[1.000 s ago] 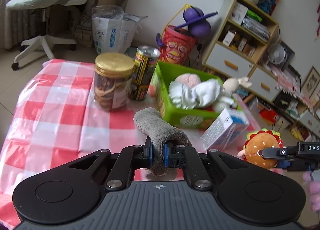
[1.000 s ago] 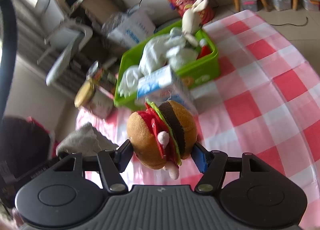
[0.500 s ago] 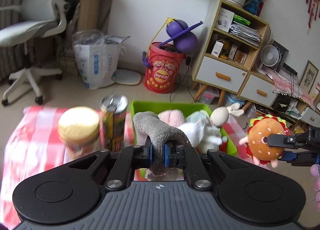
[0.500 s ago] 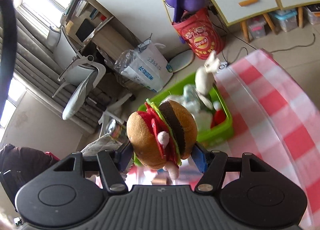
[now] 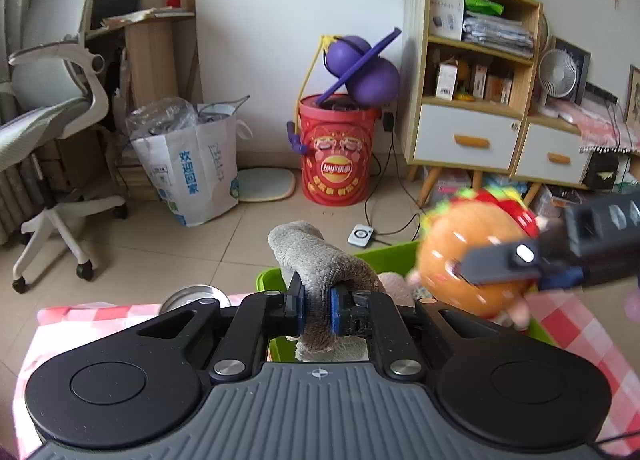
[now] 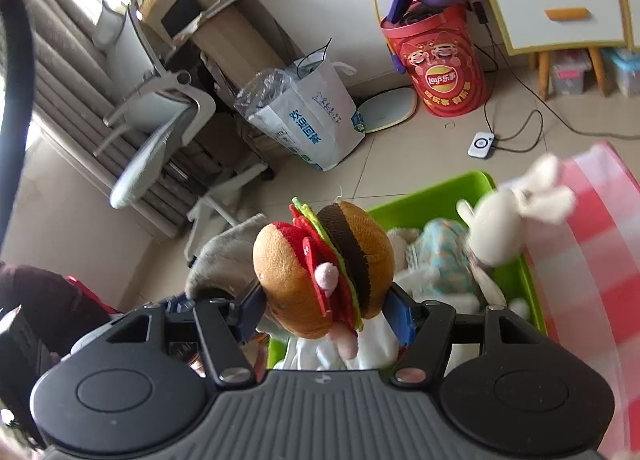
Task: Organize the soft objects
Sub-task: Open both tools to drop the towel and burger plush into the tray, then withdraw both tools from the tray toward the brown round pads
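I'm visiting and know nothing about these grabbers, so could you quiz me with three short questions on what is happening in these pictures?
1. True or false: the left gripper is shut on a grey cloth.
2. What does the right gripper hold? A) white rabbit plush B) burger plush C) purple ball
3. What colour is the bin beneath both grippers?

Key: 1 true. 2 B, the burger plush. 3 green.

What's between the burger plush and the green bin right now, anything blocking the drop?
Nothing visible blocks it. The burger plush, clamped in the right hand-held gripper, hangs above the green bin; beneath it lie only soft toys already inside.
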